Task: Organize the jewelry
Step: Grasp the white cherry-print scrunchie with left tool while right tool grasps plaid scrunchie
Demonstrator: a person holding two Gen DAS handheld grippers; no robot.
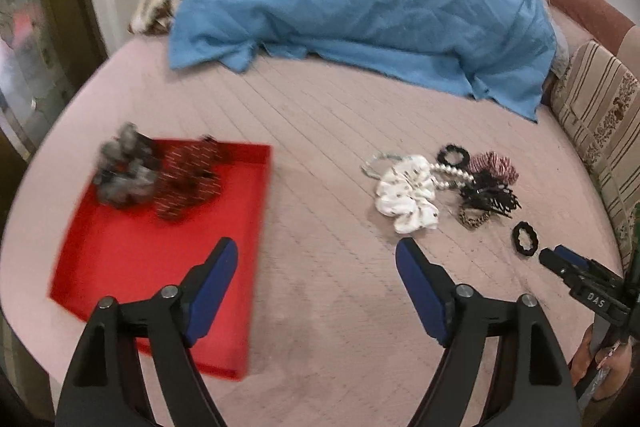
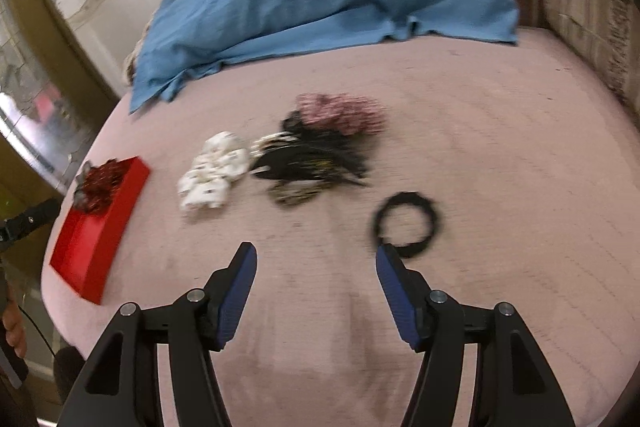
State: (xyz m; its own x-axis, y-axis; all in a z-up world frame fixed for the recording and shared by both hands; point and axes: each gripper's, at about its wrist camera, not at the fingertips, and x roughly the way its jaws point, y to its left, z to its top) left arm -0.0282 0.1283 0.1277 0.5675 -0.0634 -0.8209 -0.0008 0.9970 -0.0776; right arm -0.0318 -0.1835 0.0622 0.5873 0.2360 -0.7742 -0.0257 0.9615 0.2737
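From the left wrist, your left gripper [image 1: 316, 255] stood wide open and empty over the red tray's [image 1: 120, 267] right edge; a grey scrunchie [image 1: 122, 167] and a dark red one [image 1: 188, 183] already lay at its far end.

From the right wrist, your right gripper [image 2: 316, 259] gaped empty beside the black ruffled hair tie [image 2: 406, 225], probably next to pinch. The soft white scrunchie [image 2: 212, 177] waited mid-mattress.

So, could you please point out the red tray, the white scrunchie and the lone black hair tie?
red tray [image 1: 120, 259]: left wrist view, bare floor.
white scrunchie [image 1: 406, 193]: left wrist view, its middle.
black hair tie [image 2: 434, 217]: right wrist view, right side.
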